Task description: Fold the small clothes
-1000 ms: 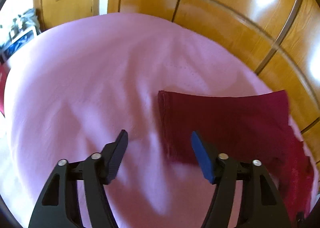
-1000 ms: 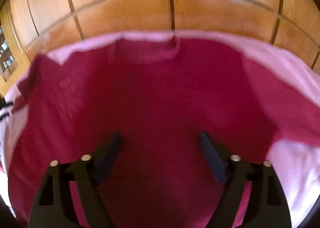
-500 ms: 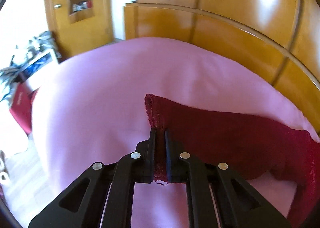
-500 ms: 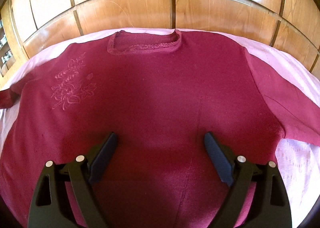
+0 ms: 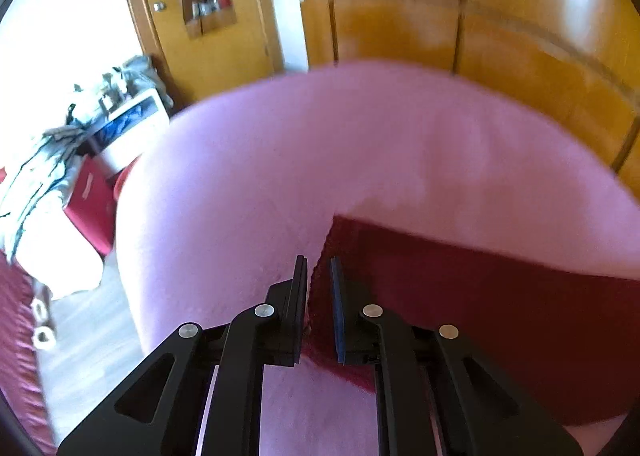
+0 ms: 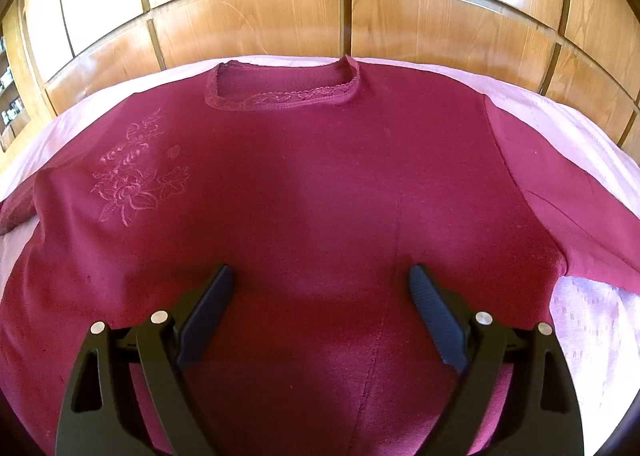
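A dark red long-sleeved top (image 6: pixel 320 195) lies flat, front up, on a pink bedsheet (image 6: pixel 592 316), with its neckline toward the wooden headboard and a flower embroidery on the left chest. My right gripper (image 6: pixel 320 288) is open and empty, hovering over the top's lower middle. In the left wrist view my left gripper (image 5: pixel 319 276) is shut on the cuff end of the top's left sleeve (image 5: pixel 480 304) and holds it a little above the sheet (image 5: pixel 320 159).
A wooden headboard (image 6: pixel 340 15) runs along the far side of the bed. To the left of the bed are a wooden door with shelves (image 5: pixel 200 7), a white unit piled with clothes (image 5: pixel 120 119) and a red box (image 5: pixel 88 199) on the floor.
My left gripper closed on the sleeve cuff and has lifted and drawn it back, swinging the view left. The right gripper stayed open over the top and steadied.
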Available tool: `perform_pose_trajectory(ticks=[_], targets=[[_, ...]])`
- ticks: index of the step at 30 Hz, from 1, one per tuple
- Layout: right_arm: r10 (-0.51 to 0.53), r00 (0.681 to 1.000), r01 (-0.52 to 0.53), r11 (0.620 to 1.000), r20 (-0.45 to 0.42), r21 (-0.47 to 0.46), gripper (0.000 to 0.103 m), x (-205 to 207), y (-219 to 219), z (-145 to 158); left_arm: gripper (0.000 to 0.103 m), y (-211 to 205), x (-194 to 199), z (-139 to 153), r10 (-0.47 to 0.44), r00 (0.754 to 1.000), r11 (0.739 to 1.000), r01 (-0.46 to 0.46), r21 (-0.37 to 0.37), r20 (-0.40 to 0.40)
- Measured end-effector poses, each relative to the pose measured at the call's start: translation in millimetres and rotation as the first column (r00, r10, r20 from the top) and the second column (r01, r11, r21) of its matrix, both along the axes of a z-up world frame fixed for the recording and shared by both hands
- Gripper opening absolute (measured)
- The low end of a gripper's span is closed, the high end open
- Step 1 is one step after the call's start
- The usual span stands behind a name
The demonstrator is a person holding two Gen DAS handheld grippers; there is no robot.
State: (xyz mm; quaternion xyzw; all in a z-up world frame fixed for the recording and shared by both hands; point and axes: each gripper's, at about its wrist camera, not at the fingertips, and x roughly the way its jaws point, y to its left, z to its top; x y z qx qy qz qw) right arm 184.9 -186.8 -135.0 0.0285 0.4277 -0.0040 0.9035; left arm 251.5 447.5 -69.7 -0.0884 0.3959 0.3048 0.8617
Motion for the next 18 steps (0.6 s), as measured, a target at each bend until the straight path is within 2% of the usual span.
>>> perform_pose_trajectory(ticks=[3, 4, 8, 10, 13, 16, 17, 18], targets=[[0.000, 1.000, 0.000, 1.000, -0.001, -0.007, 0.090, 0, 1, 0, 0.009, -33, -9, 12, -0.165, 0.985, 0.984, 0.169, -0.061, 0.058], [0.000, 1.000, 0.000, 1.000, 0.000, -0.007, 0.090, 0, 1, 0, 0.009, -52, -10, 9, -0.242, 0.970, 0.967, 0.244, -0.074, 0.036], [-0.004, 1.000, 0.004, 1.000, 0.002, -0.015, 0.091, -1, 2, 0, 0.009, -92, -4, -17, -0.347, 0.936, 0.935, 0.342, -0.095, -0.052], [-0.009, 1.000, 0.009, 1.000, 0.002, -0.019, 0.092, -1, 3, 0, 0.009, -101, 7, -36, -0.331, 0.935, 0.943, 0.325, -0.067, -0.125], [-0.013, 1.000, 0.013, 0.999, -0.001, -0.030, 0.093, 0, 4, -1, 0.009, -104, 25, -53, -0.277, 0.950, 0.959, 0.284, 0.027, -0.145], [-0.014, 1.000, 0.014, 1.000, -0.002, -0.026, 0.094, 1, 3, -2, 0.009, -96, 38, -47, -0.202, 0.969, 0.979, 0.199, -0.034, -0.145], [-0.014, 1.000, 0.013, 1.000, -0.002, -0.023, 0.094, 1, 3, -2, 0.009, -94, 34, -40, -0.196, 0.973, 0.979, 0.186, -0.087, -0.123], [-0.013, 1.000, 0.013, 1.000, -0.001, -0.020, 0.094, 1, 2, -2, 0.009, -97, 26, -31, -0.229, 0.970, 0.965, 0.217, -0.148, -0.076]])
